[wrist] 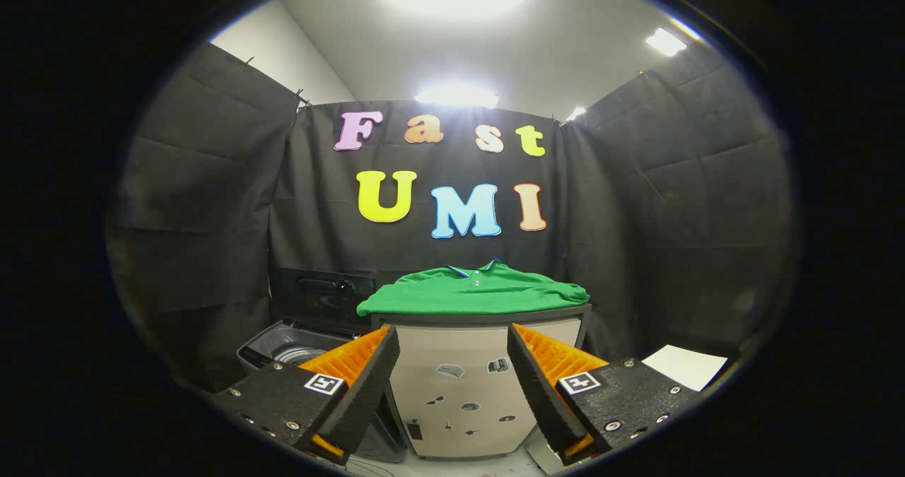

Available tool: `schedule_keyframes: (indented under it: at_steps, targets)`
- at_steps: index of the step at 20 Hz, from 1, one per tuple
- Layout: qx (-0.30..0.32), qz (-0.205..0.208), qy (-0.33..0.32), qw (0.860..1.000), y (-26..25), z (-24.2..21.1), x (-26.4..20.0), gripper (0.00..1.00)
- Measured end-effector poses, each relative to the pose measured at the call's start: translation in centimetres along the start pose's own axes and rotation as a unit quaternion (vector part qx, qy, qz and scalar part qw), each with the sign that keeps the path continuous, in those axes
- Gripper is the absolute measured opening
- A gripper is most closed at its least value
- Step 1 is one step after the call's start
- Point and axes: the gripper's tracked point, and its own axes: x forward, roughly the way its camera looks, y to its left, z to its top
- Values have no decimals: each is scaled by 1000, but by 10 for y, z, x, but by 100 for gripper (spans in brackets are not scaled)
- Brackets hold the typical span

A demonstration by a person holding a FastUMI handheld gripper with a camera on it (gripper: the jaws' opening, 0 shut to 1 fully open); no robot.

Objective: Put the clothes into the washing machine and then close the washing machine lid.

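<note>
A green polo shirt [475, 291] is lying spread flat on top of a pale cabinet [466, 392], its collar pointing toward the back wall and its hem draping slightly over the cabinet's front edge. Taking the shirt as the clock's centre, the washing machine [297, 350] is sitting low at about 8 o'clock, just beside the cabinet, with its lid [324, 292] standing raised behind the tub opening, so the drum is apparently waiting open. The gripper [452, 385] is hovering at 6 o'clock from the shirt, well short of it, with its two fingers spread wide apart and holding nothing; the cabinet front is showing between them.

The step in hand is judged to be the approach and first grasp of the shirt. To do it well, the fingers should be rising to the level of the cabinet top and closing on a bunched fold near the overhanging front edge, where cloth is free to be pinched, rather than pressing down on the flat middle. A grasp taking several layers should be keeping the sleeves from trailing when the shirt is swung toward 8 o'clock and lowered into the tub.

The cabinet front is carrying several small stickers. Black cloth is forming the booth walls on three sides, bright ceiling lights are glaring overhead, and a white sheet [684, 365] is lying at about 4 o'clock.
</note>
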Motion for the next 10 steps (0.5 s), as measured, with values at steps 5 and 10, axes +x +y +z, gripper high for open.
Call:
schedule_keyframes:
  at_steps: [5,10]
  targets:
    - [-4,-4,-7,1000,1,8,2,95]
    - [-7,-8,-21,1000,3,24,2,95]
